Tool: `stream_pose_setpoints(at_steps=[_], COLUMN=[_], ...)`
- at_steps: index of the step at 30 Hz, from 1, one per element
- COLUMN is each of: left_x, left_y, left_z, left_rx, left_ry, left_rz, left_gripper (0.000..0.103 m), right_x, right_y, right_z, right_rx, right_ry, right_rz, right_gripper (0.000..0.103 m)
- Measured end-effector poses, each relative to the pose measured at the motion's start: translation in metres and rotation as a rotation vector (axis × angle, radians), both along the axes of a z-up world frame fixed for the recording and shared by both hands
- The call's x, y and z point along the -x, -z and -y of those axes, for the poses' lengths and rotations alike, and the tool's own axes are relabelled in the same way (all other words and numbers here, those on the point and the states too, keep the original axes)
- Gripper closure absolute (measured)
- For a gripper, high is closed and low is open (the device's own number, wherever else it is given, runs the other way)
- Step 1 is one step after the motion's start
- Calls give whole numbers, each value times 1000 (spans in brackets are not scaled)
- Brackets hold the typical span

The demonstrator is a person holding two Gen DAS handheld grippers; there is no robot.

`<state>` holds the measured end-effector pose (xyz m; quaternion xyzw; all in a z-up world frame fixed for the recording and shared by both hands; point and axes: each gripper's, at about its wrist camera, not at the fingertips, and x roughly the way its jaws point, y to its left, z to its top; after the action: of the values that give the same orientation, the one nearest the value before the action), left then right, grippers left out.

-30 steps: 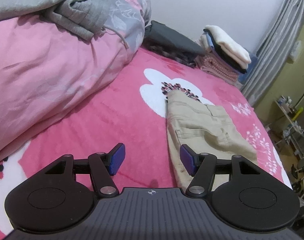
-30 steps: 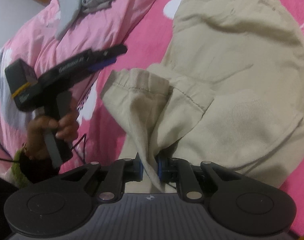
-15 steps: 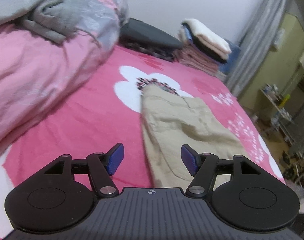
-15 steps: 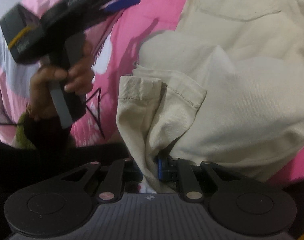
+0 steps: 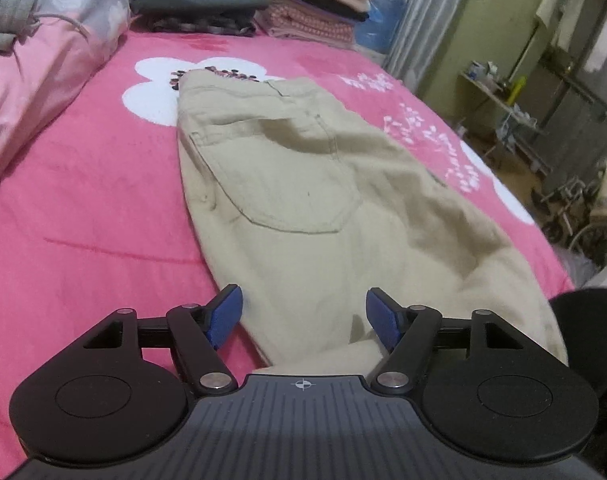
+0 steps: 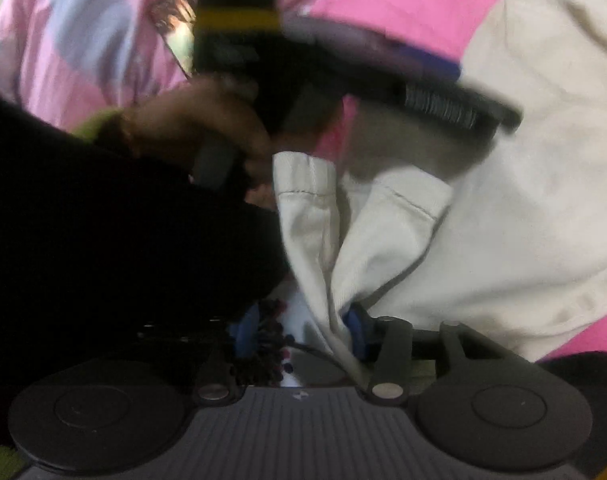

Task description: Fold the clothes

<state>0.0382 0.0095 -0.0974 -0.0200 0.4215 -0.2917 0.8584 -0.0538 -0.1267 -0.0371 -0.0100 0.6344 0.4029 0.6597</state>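
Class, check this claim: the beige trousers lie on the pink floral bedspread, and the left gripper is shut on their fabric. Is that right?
Not quite. The left wrist view shows the left gripper open, its blue pads apart above the beige trousers, gripping nothing. The trousers do lie on the pink floral bedspread.
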Motion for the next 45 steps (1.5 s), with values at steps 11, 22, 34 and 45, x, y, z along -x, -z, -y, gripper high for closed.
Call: stream_pose_setpoints(at_steps=[11,22,34,45], left_x=[-2,-4,-9,-8], left_y=[3,10,16,14], left_z=[0,-4,-3,-3], left_rx=[-12,-1,8,6], left_ry=[-11,2,2,-12], left_rz=[-29,-73,-82,-87], left_gripper=[31,29,28,28], right_x=[-91,-159,-153,-133], right_y=[-54,42,61,38], right_z=[109,147,158,123], right_rx=[-148,103,51,-130], right_ry=[501,724,766,650], right_rz=[178,326,280,268], right_gripper=[37,43,62,88])
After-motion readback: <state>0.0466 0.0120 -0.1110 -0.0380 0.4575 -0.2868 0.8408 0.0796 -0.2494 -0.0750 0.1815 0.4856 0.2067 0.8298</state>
